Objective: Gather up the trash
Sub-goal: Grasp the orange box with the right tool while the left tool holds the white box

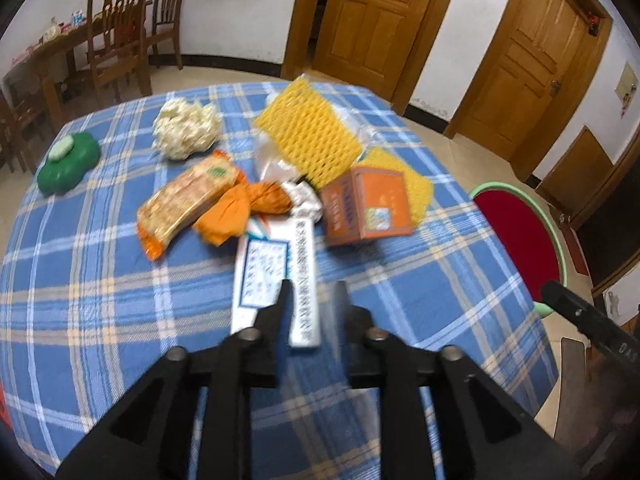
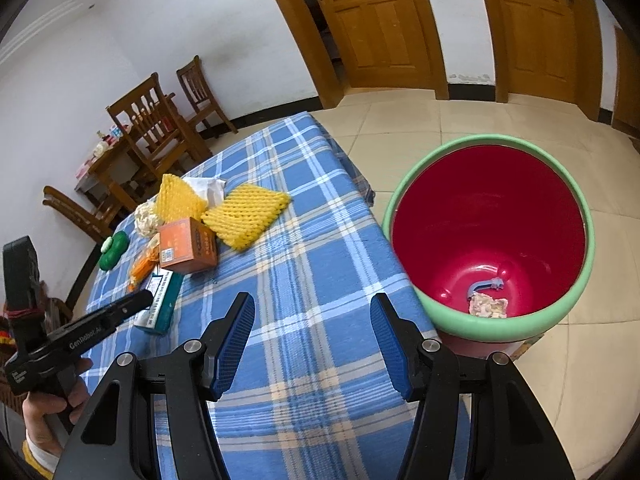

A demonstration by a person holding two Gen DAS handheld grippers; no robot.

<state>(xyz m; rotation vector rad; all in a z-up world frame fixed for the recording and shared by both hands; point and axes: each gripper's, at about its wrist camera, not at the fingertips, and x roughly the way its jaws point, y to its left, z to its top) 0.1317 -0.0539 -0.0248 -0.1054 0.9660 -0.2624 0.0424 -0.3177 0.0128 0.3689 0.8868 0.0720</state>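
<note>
So the thing to watch is the long white carton [image 1: 276, 276], the flat one with blue print and a teal side. It lies on the bench [image 1: 100, 280] toward the near edge, long axis running from that edge out toward the middle, so more or less in line with the way the left claw [image 1: 312, 292] points. Its near end sits right at the claw's tips: one finger [image 1: 285, 300] overlaps the box's top face, the other hangs over bare cloth just beside its long edge. The gap between them is narrow. It's blurry there, so I can't tell if the pads actually pinch the box or just hover on it.

Past its far end the rest of the trash piles up: orange wrapper [image 1: 240, 208], snack packet [image 1: 184, 200], orange box [image 1: 364, 208], yellow foam nets [image 1: 308, 136], crumpled white paper [image 1: 186, 128].

The right claw [image 2: 312, 344] is well apart from all that, jaws standing wide with nothing in them, over the bench edge nearest the red bin [image 2: 488, 220] on the floor. So the left is clearly the nearer one, and I'd guess a grab across the carton's short width is the move.
</note>
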